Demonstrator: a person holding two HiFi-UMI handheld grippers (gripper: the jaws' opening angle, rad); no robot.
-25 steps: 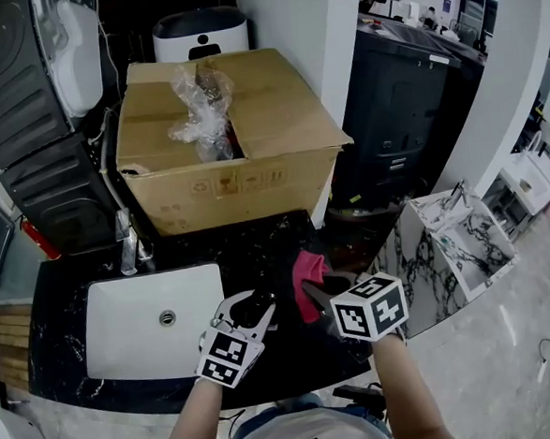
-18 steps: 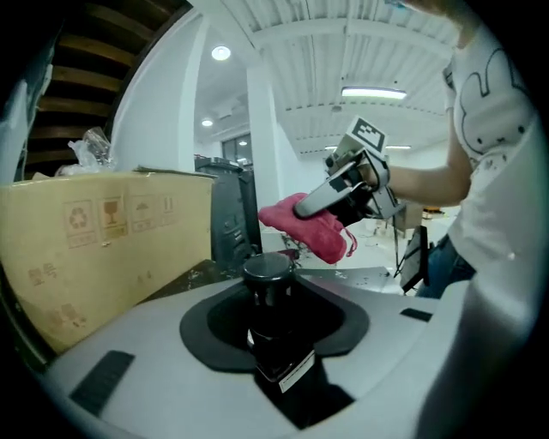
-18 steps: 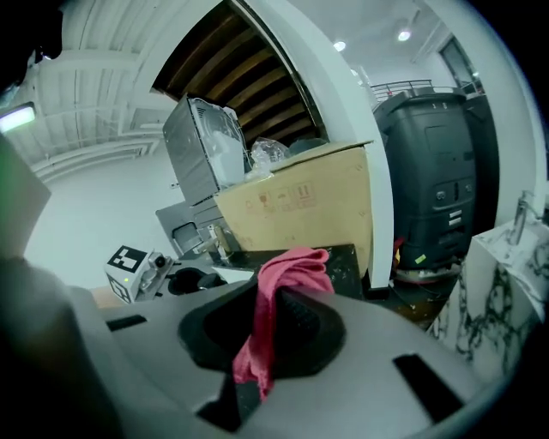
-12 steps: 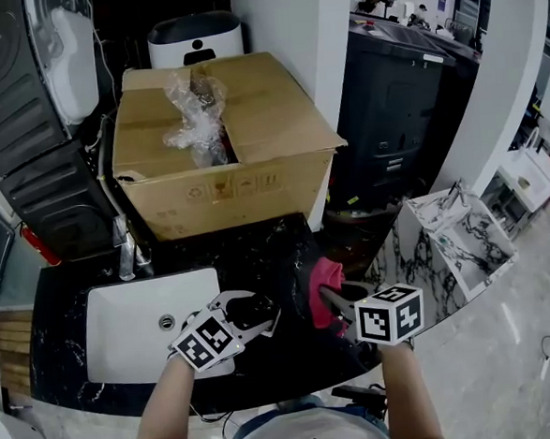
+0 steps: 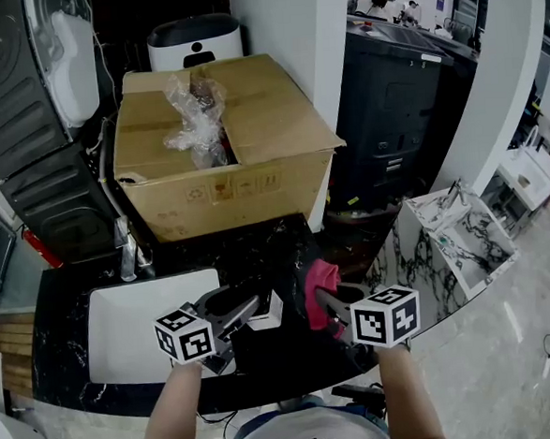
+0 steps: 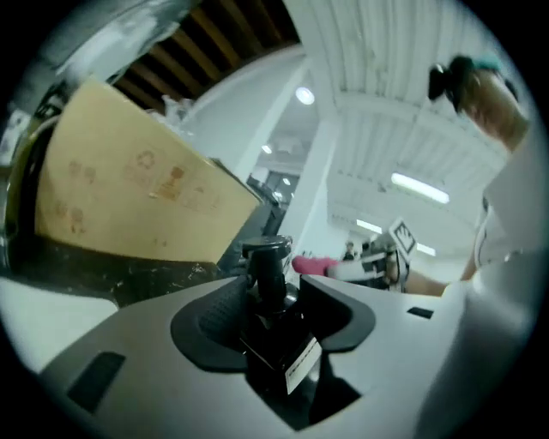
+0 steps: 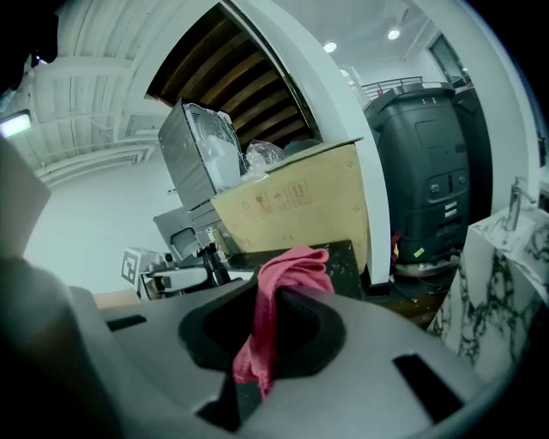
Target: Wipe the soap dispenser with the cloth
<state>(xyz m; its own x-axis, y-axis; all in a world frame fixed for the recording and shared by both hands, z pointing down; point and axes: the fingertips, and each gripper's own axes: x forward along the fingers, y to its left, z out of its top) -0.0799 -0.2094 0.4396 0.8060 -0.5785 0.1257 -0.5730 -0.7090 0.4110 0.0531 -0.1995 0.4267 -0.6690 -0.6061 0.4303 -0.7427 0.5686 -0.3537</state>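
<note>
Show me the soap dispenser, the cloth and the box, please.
dispenser [image 6: 269, 331], left gripper view, on its dark body.
cloth [image 7: 294, 267], right gripper view, on its top fold.
box [image 5: 226, 195], head view, on its front wall.

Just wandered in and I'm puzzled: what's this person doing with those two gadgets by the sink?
A person holds a gripper in each hand over the black counter by the sink. The left gripper's jaws, which have just been closing, clamp a dark dispenser. The right gripper's jaws pinch a pink cloth. The cloth sits beside the dispenser without touching it, so no wiping is happening at this instant.
</note>
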